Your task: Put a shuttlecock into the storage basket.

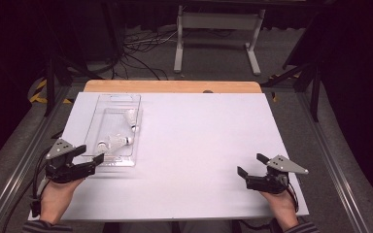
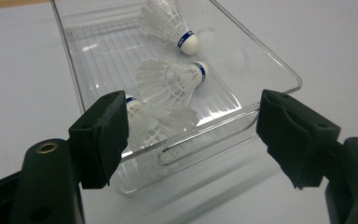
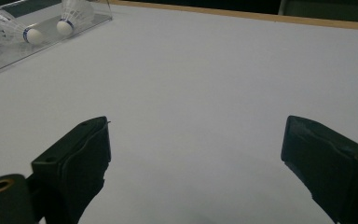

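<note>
A clear plastic tray (image 1: 93, 127) lies on the left part of the white table. Three white shuttlecocks lie in it: one far (image 2: 170, 21), one in the middle (image 2: 170, 81), one at the near end (image 2: 156, 123). My left gripper (image 1: 91, 153) is open just in front of the tray's near end. In the left gripper view its jaws (image 2: 192, 126) stand wide, one to each side of the tray's near rim (image 2: 205, 140), with nothing pressed. My right gripper (image 1: 251, 164) rests open low over the bare table at the near right, with nothing between its jaws (image 3: 196, 149).
A white sheet (image 1: 199, 145) covers the table, and a wooden edge (image 1: 172, 86) shows at the far side. Beyond the table, a white stand (image 1: 218, 34) and cables (image 1: 141, 53) lie on the dark floor. In the right gripper view the tray (image 3: 0, 58) sits at the upper left.
</note>
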`<act>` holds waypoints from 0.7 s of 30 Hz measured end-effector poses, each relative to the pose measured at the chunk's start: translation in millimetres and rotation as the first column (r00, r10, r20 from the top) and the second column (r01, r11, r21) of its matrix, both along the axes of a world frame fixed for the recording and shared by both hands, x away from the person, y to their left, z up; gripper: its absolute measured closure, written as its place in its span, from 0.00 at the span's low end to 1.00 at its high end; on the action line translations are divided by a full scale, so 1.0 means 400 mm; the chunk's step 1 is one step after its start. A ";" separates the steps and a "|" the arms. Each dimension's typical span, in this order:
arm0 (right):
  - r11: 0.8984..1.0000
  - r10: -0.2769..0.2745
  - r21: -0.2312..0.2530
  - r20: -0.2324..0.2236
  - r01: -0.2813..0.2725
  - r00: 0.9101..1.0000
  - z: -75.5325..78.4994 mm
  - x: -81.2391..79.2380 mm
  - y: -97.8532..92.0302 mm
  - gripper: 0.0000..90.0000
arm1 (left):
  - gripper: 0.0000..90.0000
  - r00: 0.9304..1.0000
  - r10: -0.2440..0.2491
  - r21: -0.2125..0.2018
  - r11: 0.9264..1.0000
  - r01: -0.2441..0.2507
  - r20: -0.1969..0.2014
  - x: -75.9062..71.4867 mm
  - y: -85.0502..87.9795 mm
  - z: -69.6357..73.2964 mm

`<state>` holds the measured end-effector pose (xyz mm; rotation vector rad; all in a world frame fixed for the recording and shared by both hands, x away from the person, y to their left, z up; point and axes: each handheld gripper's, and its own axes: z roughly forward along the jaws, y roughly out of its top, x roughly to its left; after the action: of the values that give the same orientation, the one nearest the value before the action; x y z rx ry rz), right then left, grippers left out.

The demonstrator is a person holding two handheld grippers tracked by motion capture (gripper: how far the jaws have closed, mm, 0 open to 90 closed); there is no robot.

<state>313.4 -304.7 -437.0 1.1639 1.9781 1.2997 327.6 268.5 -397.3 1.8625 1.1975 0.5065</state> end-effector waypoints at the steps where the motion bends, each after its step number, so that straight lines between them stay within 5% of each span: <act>1: 1.000 0.000 0.000 0.000 0.000 1.000 0.000 0.000 0.000 0.10 | 0.29 1.000 -0.003 -0.003 1.000 0.003 0.000 -0.002 0.000 -0.001; 21: 1.000 0.001 0.001 0.000 -0.001 1.000 0.000 0.000 0.000 0.10 | 0.29 1.000 -0.013 -0.021 1.000 0.013 0.016 -0.023 0.003 -0.012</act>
<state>313.4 -304.7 -436.9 1.1637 1.9787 1.3017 318.2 269.8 -402.3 1.8440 1.1752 0.4987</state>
